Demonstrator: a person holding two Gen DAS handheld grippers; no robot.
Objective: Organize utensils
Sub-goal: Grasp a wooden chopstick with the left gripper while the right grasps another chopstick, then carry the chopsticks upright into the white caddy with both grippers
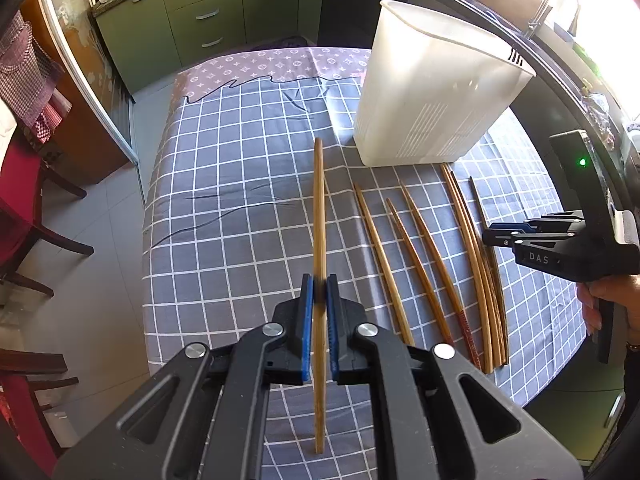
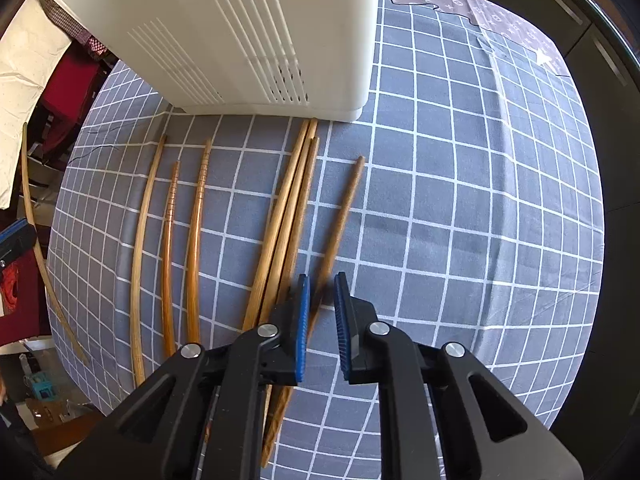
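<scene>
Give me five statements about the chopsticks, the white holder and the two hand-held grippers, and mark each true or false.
1. The left hand-held gripper is shut on a chopstick. True.
2. The white holder lies on its side. False: it stands upright on the checked cloth.
3. Several chopsticks lie on the cloth in front of the holder. True.
4. The right hand-held gripper has lifted a chopstick clear of the cloth. False: the single chopstick at its jaws lies on the cloth, with a gap showing between the pads.
5. The cloth is plain red. False: it is grey-blue with white lines.
</scene>
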